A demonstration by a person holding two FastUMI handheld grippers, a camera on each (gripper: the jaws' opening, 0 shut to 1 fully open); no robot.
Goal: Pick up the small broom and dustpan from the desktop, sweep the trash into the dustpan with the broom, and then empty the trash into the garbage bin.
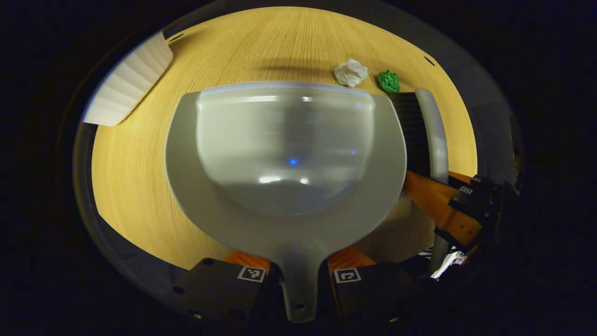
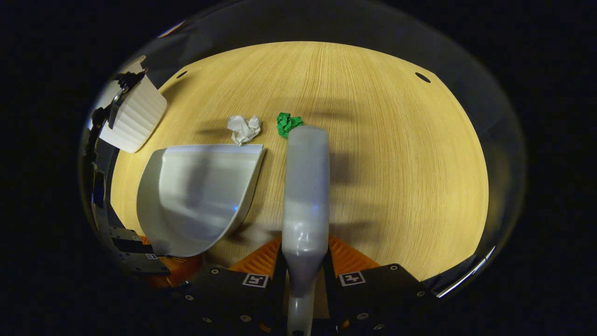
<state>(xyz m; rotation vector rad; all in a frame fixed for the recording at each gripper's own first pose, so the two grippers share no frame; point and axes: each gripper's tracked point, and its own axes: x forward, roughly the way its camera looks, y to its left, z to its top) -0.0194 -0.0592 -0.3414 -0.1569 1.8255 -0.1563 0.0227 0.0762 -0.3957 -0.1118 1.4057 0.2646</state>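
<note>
My left gripper (image 1: 298, 275) is shut on the handle of the grey dustpan (image 1: 284, 158), whose front lip faces the far side of the wooden desk (image 1: 135, 186). My right gripper (image 2: 303, 275) is shut on the handle of the small broom (image 2: 305, 186), held just right of the dustpan (image 2: 200, 191). A white paper wad (image 1: 350, 72) and a green paper wad (image 1: 388, 80) lie on the desk just past the dustpan's right front corner. The broom (image 1: 431, 135), with dark bristles, stands beside the green wad (image 2: 288, 123); the white wad (image 2: 243, 129) lies at the dustpan's lip.
A white ribbed garbage bin (image 1: 128, 81) stands at the desk's far left corner, also the bin (image 2: 133, 116) left of the dustpan. The desk has small holes (image 2: 422, 77) near its back edge, and its right half is bare wood.
</note>
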